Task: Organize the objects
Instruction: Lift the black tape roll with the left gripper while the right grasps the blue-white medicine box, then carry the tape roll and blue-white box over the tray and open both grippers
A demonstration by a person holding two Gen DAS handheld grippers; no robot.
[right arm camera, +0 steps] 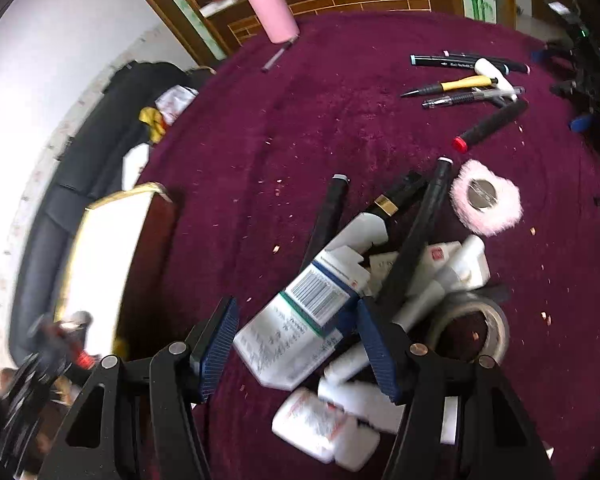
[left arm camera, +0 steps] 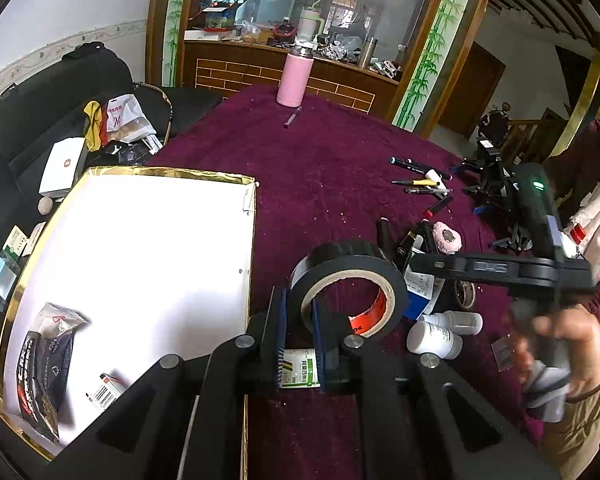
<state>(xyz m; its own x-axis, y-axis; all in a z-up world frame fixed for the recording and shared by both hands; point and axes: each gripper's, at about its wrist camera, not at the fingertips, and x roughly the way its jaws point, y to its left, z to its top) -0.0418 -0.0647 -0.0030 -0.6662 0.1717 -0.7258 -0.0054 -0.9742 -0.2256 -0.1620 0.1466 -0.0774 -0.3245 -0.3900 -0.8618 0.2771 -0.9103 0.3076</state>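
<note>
Overhead, ribbed blue fingers (right arm camera: pixel 220 344) straddle a glossy rectangular carton (right arm camera: pixel 300 320).

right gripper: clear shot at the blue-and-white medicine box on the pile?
Probably yes. The right gripper is open with the medicine box lying between its fingers, on top of the pile, nothing over it. A black marker leans close beside the right-hand finger and could get nudged.

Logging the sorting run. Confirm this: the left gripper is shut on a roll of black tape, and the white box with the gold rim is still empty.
Not quite. The left gripper is shut on the roll of black tape, but the white box with the gold rim is not empty: the left wrist view shows a dark snack packet and a small barcoded carton in it.
</note>
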